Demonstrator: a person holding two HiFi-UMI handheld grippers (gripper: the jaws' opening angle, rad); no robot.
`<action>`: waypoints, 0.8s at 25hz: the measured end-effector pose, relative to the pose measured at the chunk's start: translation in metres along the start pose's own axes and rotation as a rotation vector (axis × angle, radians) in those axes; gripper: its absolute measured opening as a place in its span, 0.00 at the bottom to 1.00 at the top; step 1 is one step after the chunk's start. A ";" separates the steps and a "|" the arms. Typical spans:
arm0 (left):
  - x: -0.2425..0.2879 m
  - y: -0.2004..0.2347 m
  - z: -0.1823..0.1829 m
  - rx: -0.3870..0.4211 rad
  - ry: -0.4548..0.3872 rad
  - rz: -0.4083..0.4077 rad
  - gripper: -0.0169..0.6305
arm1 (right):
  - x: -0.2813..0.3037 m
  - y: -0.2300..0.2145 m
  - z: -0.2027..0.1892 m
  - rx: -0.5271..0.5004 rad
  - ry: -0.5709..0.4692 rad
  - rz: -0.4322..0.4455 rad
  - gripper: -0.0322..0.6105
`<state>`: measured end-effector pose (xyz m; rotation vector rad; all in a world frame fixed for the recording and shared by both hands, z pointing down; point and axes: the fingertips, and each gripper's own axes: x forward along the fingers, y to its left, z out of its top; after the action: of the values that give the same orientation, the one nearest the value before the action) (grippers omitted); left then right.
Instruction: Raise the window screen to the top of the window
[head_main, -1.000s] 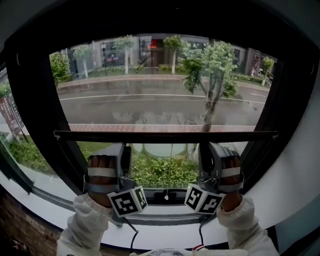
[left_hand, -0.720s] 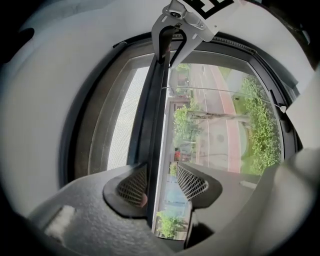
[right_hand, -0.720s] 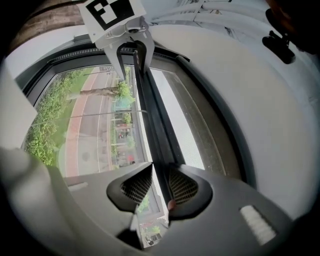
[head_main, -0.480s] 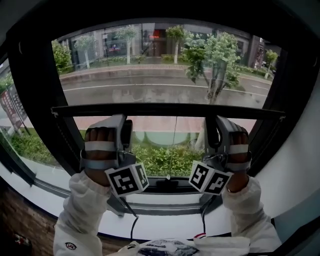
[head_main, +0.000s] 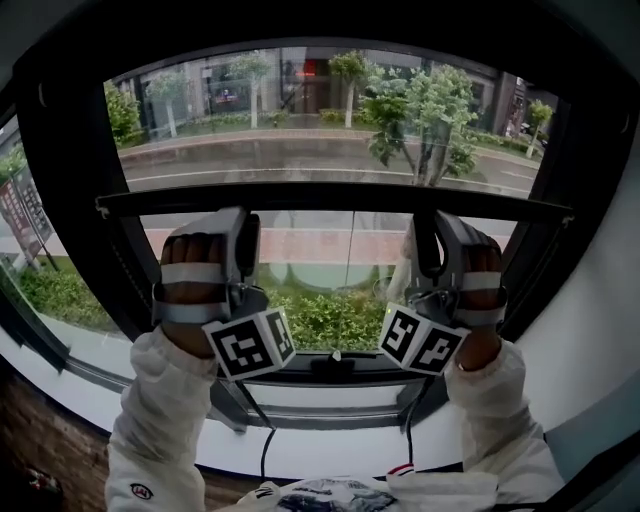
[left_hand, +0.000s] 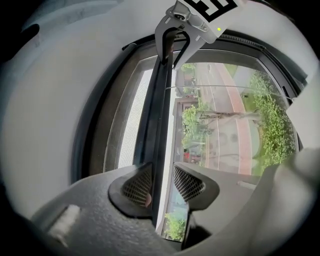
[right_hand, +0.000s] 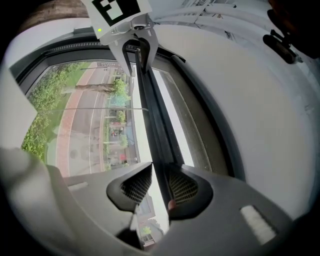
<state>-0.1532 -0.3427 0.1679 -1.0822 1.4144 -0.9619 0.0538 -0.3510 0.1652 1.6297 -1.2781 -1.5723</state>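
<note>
Two grippers are meeting the screen bar (head_main: 335, 198), which is lying across the window's middle, level with their jaw tips.
The left gripper (head_main: 243, 216) is closing round the bar, not yet pinching it, while the right gripper (head_main: 436, 218) is clenching it. A white sill (head_main: 330, 455) is running below both, and a wet street (head_main: 300, 160) is showing beyond.
</note>
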 end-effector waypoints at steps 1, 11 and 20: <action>0.001 0.004 0.000 0.000 0.000 0.009 0.24 | 0.002 -0.004 0.001 0.001 -0.001 -0.006 0.22; 0.011 0.036 -0.001 0.015 0.003 0.055 0.24 | 0.017 -0.030 0.011 -0.005 -0.007 -0.055 0.22; 0.016 0.055 0.001 0.030 0.004 0.079 0.24 | 0.027 -0.047 0.014 -0.012 -0.008 -0.084 0.22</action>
<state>-0.1587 -0.3432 0.1113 -0.9961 1.4306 -0.9261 0.0490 -0.3526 0.1094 1.6916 -1.2165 -1.6350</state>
